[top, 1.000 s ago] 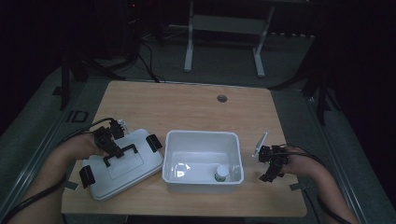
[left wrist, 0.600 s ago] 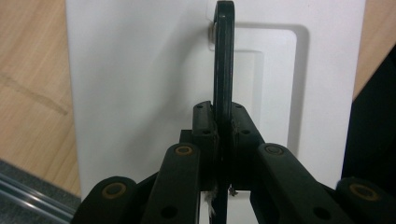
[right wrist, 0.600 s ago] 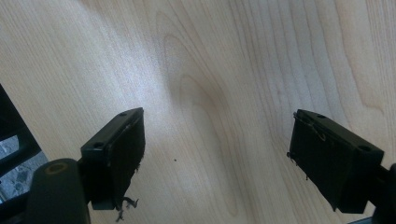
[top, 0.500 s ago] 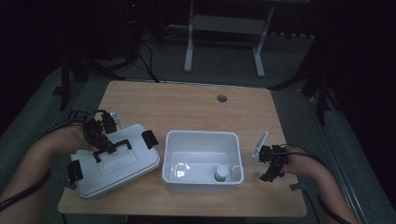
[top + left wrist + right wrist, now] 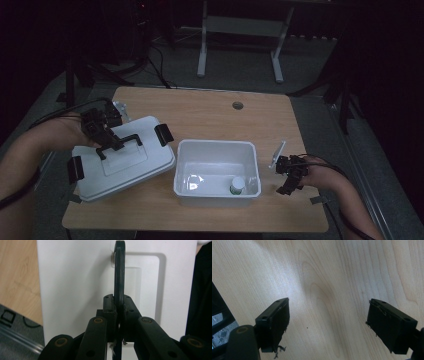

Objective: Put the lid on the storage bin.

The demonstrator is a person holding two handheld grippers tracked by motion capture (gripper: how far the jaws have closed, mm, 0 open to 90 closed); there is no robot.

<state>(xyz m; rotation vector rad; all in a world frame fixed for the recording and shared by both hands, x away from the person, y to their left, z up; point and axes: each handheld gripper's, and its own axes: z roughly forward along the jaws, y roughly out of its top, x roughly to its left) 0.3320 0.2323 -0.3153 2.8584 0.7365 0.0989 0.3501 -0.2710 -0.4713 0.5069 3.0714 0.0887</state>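
Note:
A white box lid (image 5: 131, 167) with a black handle (image 5: 129, 138) and black side latches sits tilted at the table's left. My left gripper (image 5: 110, 141) is shut on that handle. In the left gripper view the jaws (image 5: 119, 303) pinch the thin black handle (image 5: 119, 270) against the white lid (image 5: 75, 282). An open white bin (image 5: 216, 148) stands mid-table, with a small white-capped bottle (image 5: 237, 185) in its near right corner. My right gripper (image 5: 286, 176) hovers right of the bin, open. In the right gripper view (image 5: 334, 325) there is bare wood between the jaws.
The wooden table (image 5: 210, 112) has a round cable hole (image 5: 237, 105) near its far edge. A metal stand (image 5: 240, 30) is on the dark floor beyond. The person's forearms reach in from the bottom corners.
The left gripper has carried the lid by its handle slightly up and away from the person, tilting it. The right gripper has stayed in place.

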